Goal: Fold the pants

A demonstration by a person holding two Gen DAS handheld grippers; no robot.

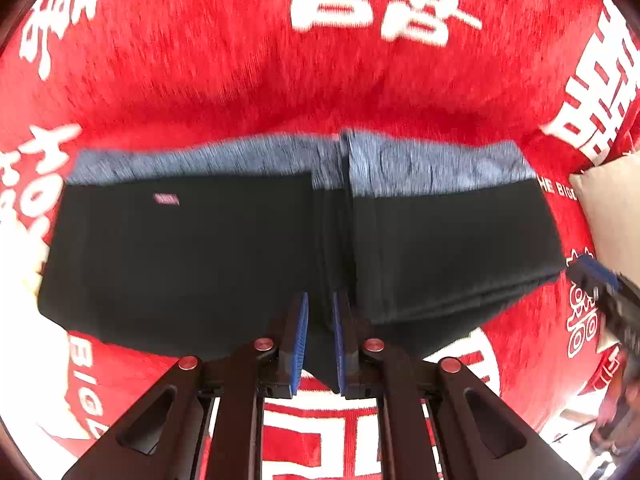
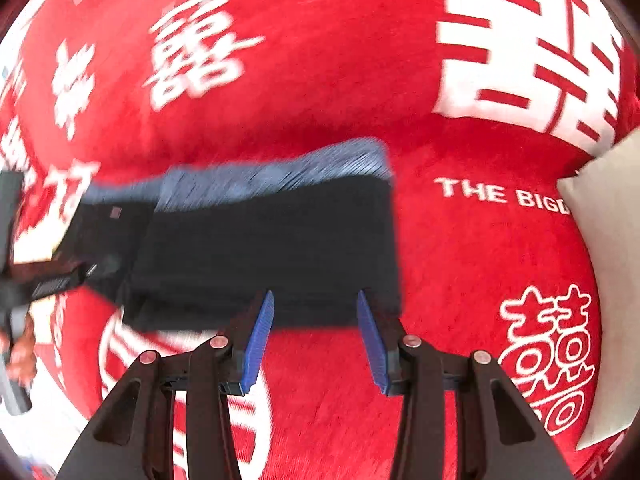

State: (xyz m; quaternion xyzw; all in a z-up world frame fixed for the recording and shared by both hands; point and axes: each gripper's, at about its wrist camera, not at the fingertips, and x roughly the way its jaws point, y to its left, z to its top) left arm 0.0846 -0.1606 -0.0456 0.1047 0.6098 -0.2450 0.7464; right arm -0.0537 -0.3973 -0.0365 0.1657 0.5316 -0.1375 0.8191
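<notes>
Black pants (image 1: 192, 252) with a blue-grey waistband (image 1: 420, 168) lie folded on a red blanket. My left gripper (image 1: 320, 304) is shut on the pants' near edge at the middle fold, cloth pinched between its blue pads (image 1: 301, 344). In the right wrist view the pants (image 2: 272, 248) lie ahead and to the left. My right gripper (image 2: 316, 300) is open and empty, its tips just over the pants' near right corner. The right gripper shows at the right edge of the left wrist view (image 1: 600, 280); the left gripper shows at the far left of the right wrist view (image 2: 52, 280).
The red blanket (image 1: 240, 72) with white characters and lettering covers the whole surface. A beige pillow (image 2: 608, 260) lies at the right; it also shows in the left wrist view (image 1: 612, 208). A hand (image 2: 24, 352) holds the left gripper's handle.
</notes>
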